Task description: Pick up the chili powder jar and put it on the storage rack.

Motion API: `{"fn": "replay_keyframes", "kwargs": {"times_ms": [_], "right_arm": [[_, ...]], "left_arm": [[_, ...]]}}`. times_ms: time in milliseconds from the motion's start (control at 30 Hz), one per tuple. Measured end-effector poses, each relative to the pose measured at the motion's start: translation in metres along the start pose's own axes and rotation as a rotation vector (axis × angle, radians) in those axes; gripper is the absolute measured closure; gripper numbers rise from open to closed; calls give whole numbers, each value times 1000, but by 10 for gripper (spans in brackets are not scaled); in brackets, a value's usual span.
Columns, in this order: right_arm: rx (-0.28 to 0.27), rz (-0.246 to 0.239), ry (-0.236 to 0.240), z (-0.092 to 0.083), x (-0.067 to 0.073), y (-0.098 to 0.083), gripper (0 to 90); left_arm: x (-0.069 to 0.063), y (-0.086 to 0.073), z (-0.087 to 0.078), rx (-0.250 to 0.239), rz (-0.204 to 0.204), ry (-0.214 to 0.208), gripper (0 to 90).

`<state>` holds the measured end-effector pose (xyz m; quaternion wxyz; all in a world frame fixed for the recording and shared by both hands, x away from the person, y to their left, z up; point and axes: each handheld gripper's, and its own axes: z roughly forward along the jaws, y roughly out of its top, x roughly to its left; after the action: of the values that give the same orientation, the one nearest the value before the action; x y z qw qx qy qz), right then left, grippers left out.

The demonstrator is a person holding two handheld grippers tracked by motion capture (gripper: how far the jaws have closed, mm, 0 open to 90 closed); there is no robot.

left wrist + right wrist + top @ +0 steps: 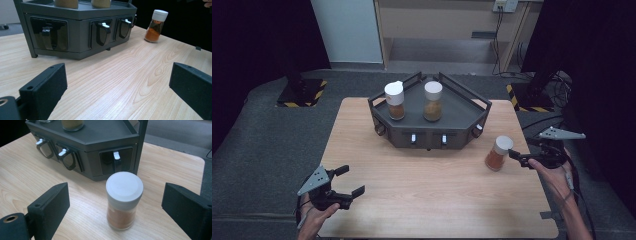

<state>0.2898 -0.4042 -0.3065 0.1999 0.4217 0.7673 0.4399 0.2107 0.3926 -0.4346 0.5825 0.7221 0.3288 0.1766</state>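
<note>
A spice jar [498,153] with a white lid and orange-brown powder stands upright on the wooden table, right of the dark grey rack [432,137]. My right gripper [518,159] is just to its right, open. In the right gripper view the jar [124,202] stands between the two black jaws of that gripper [116,192], touching neither pad. Two more white-lidded jars [395,100] [433,101] stand on the rack. My left gripper [349,180] rests open near the table's front left corner, with bare wood between its jaws [116,75]; the jar [155,26] is far ahead of it.
The rack [107,140] has a raised rail and small hooks [102,31] along its front faces. The table's right edge [537,165] is close behind my right hand. Dark floor surrounds the table, and striped stand bases [302,92] sit behind it.
</note>
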Motion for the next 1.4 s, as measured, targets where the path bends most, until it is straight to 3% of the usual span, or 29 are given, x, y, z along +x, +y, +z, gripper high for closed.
{"fn": "replay_keyframes", "kwargs": {"times_ms": [533,1400], "right_arm": [[62,3,-16,30,-7,9,90],[124,21,-15,66,-13,6,122]], "left_arm": [[0,0,0,1,0,-2,1],[0,0,0,5,-3,0,1]]}}
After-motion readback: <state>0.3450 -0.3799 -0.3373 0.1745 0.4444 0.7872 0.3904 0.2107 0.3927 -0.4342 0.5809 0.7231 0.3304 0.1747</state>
